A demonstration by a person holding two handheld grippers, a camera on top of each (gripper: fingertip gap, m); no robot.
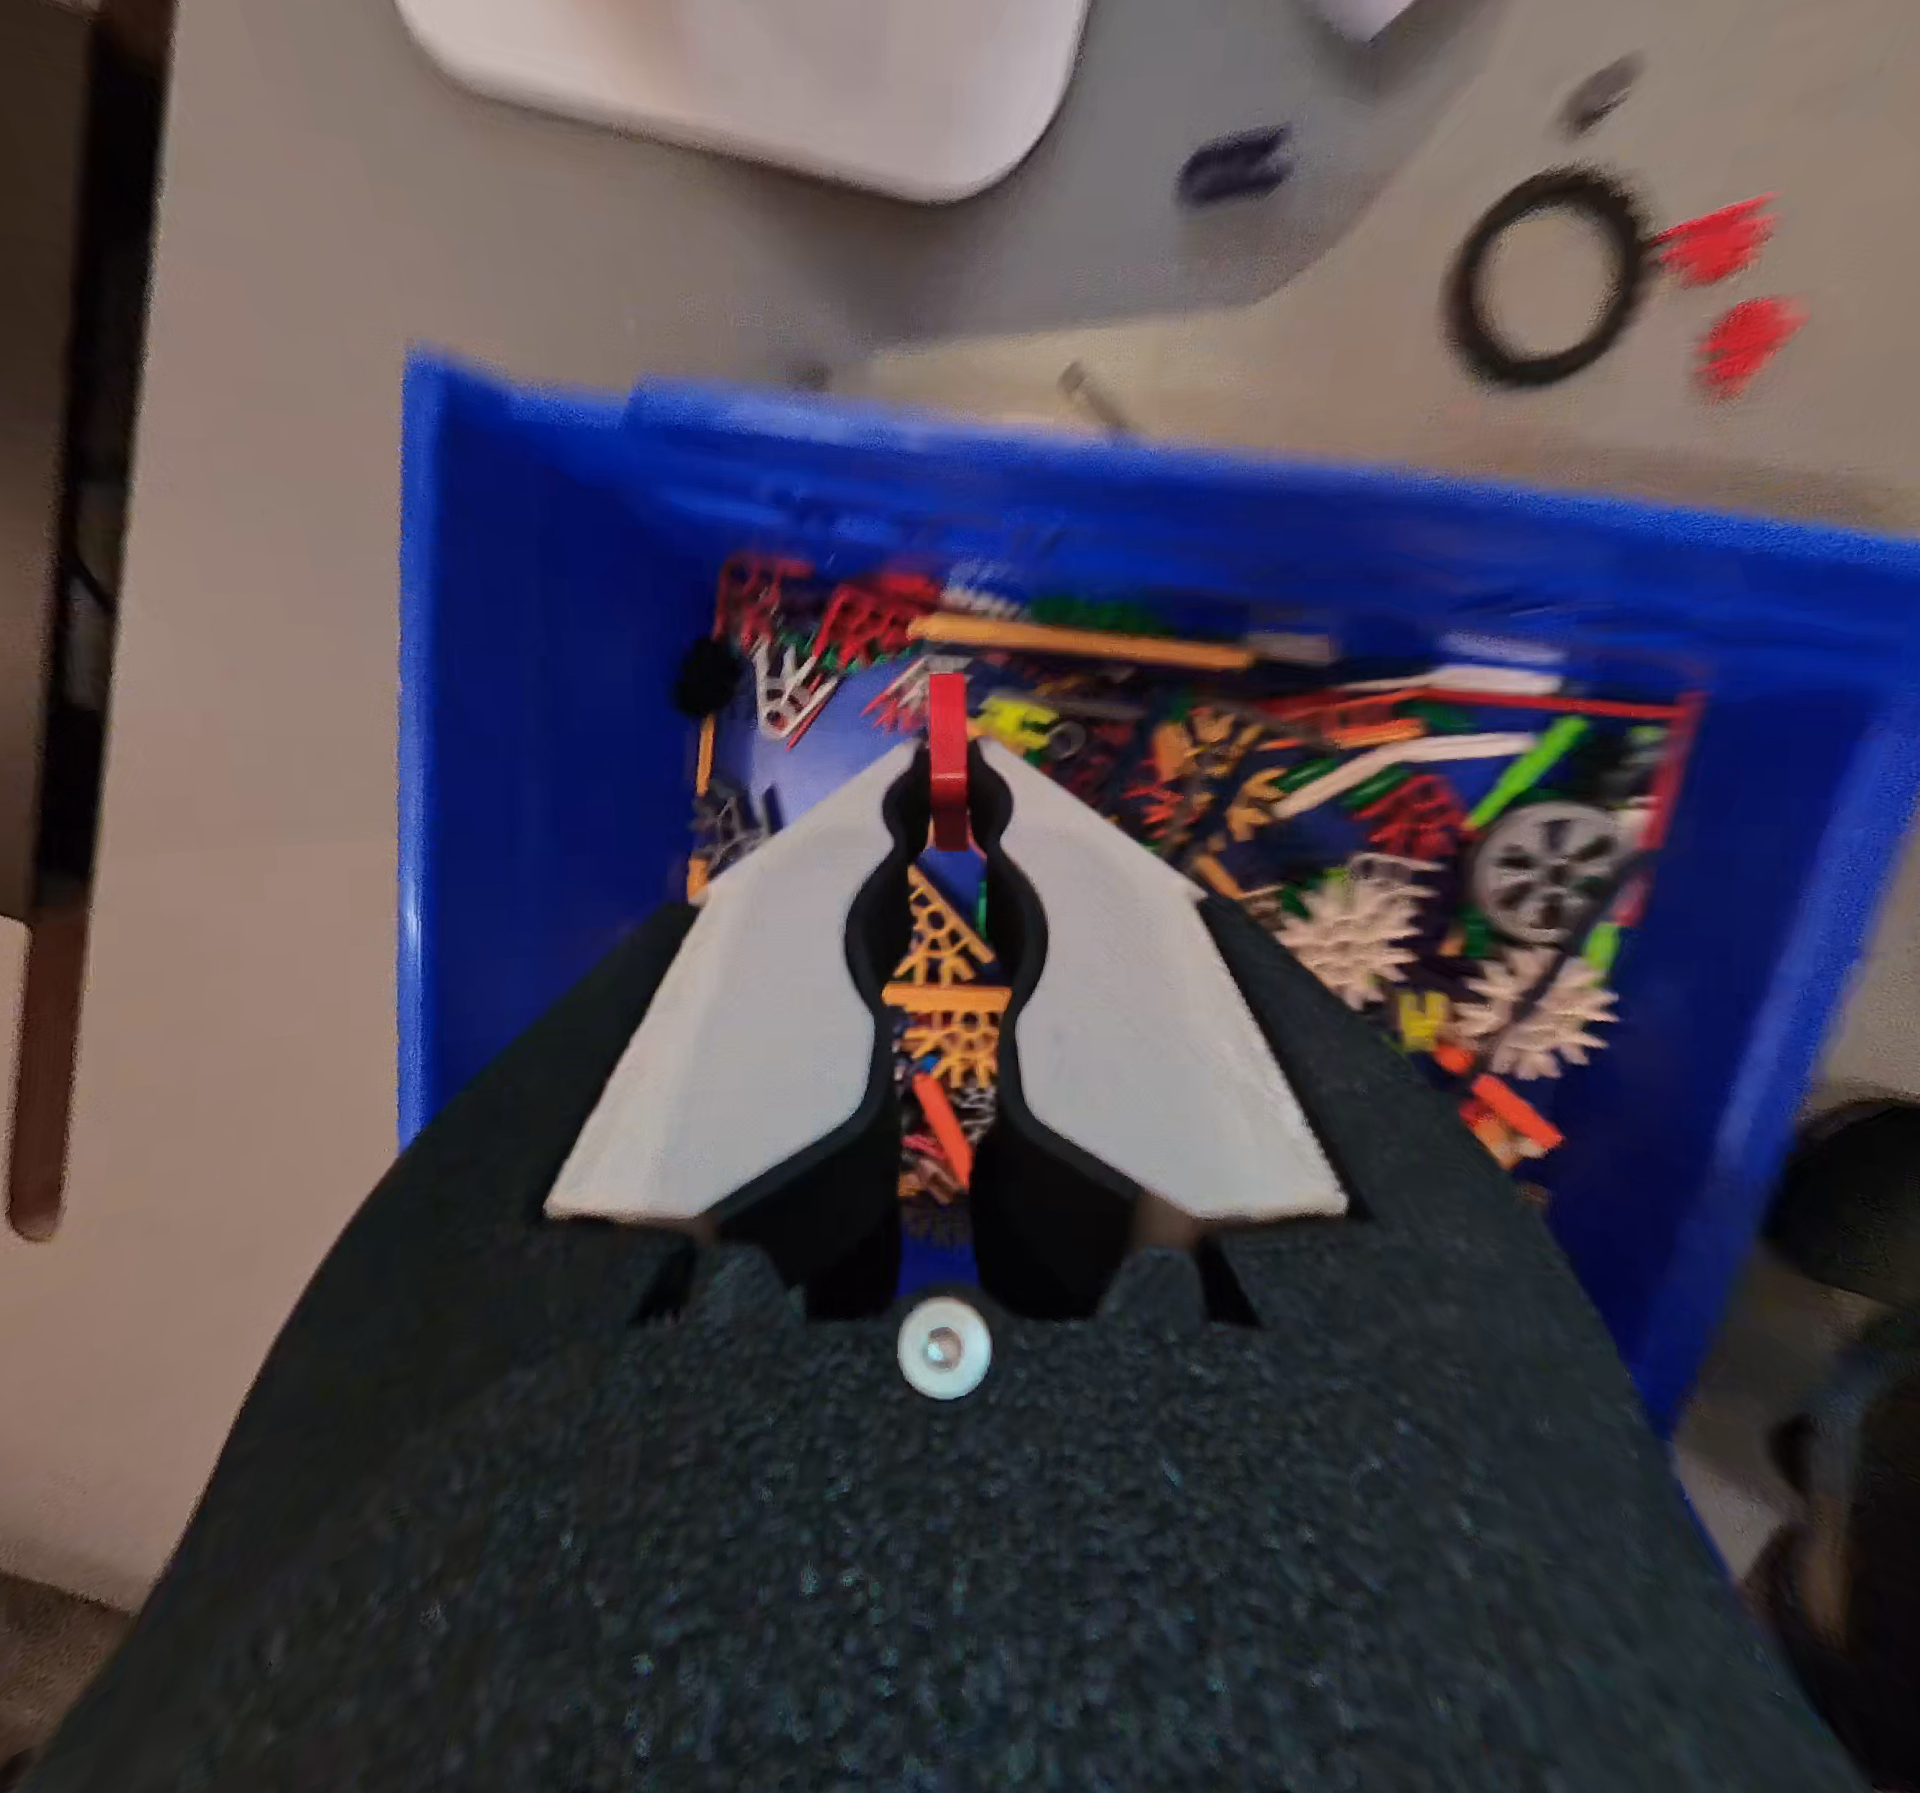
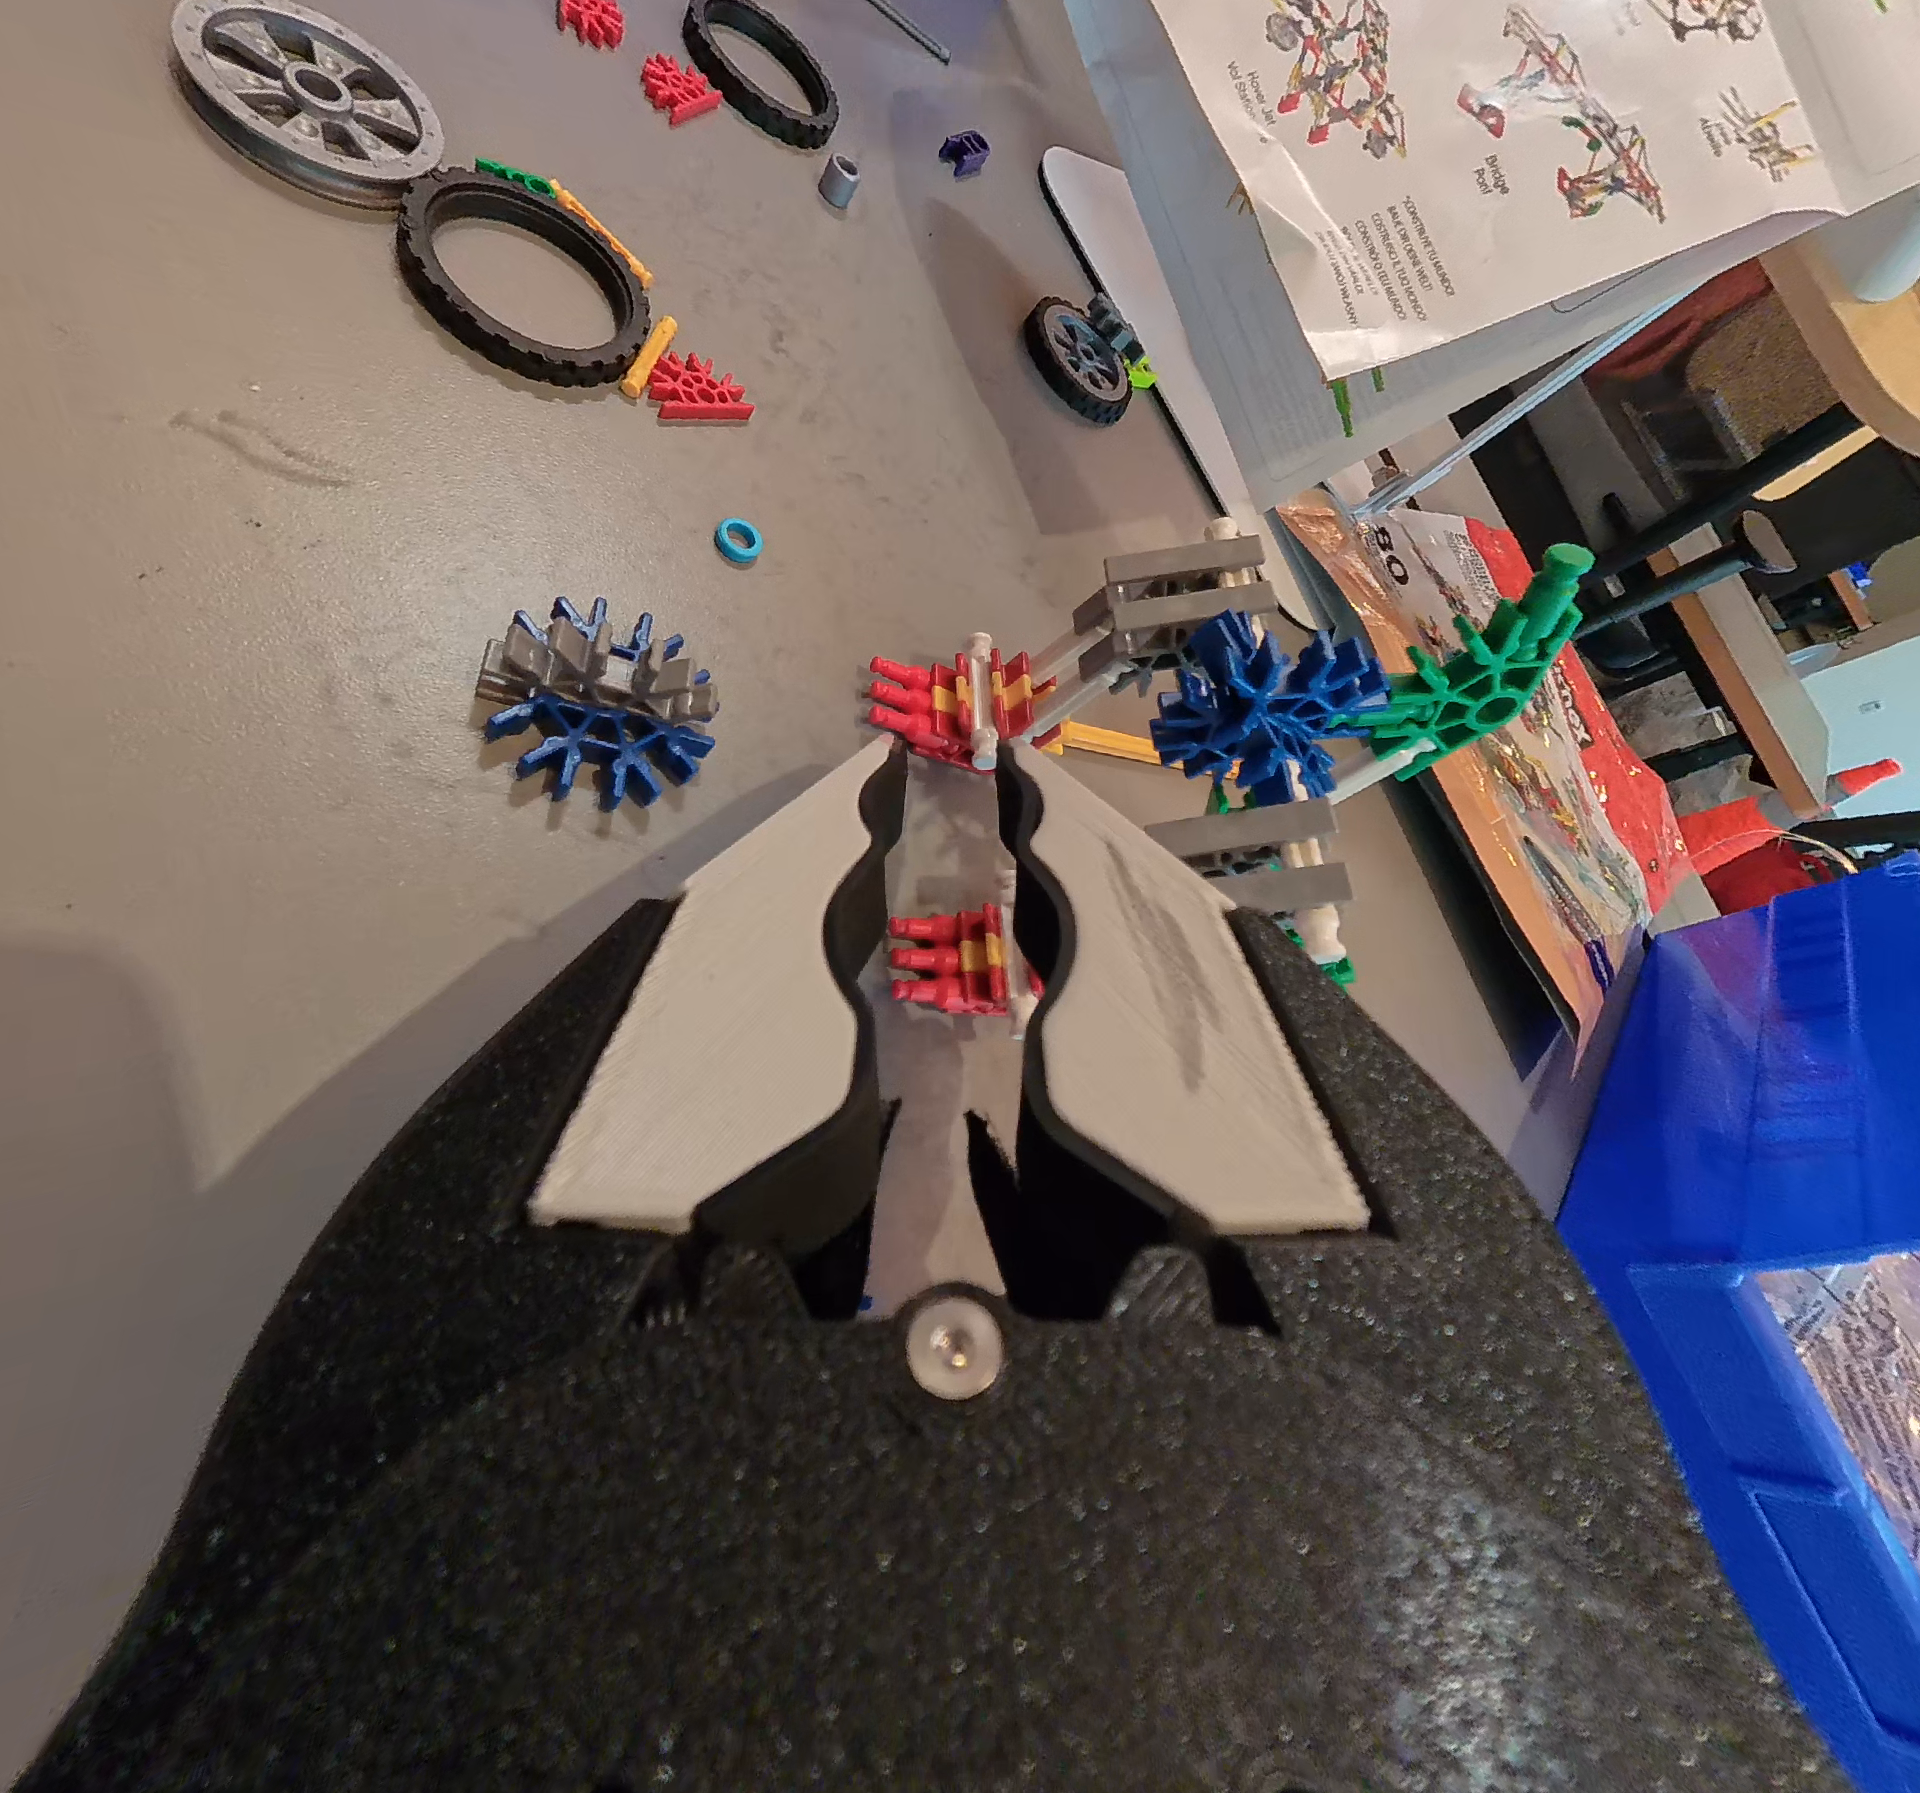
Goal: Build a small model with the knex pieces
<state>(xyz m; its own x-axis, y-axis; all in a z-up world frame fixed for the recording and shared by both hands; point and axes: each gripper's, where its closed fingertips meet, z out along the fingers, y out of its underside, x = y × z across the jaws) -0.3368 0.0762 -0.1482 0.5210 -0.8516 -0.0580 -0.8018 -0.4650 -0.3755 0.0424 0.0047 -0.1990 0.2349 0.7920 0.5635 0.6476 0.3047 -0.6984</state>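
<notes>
left claw [image 1: 948, 767] pinching red piece [image 1: 947, 756] – over blue bin [image 1: 540, 704] (blurred)

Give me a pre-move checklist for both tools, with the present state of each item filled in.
1. Left tool shut on the small red plastic piece: ok, the piece sits pinched at the fingertips.
2. Red piece raised above the blue plastic bin of mixed colourful building parts: ok.
3. Right tool gripping the multicolour rod-and-connector model: cannot tell; the tips sit at its red connector end, nearly closed.
4. Model steady: cannot tell; contact with the grey tabletop is hidden.
5. Loose blue-and-grey snowflake connector stack apart from the right tool: ok.
6. Left view sharpness: not ok, blurred.
</notes>
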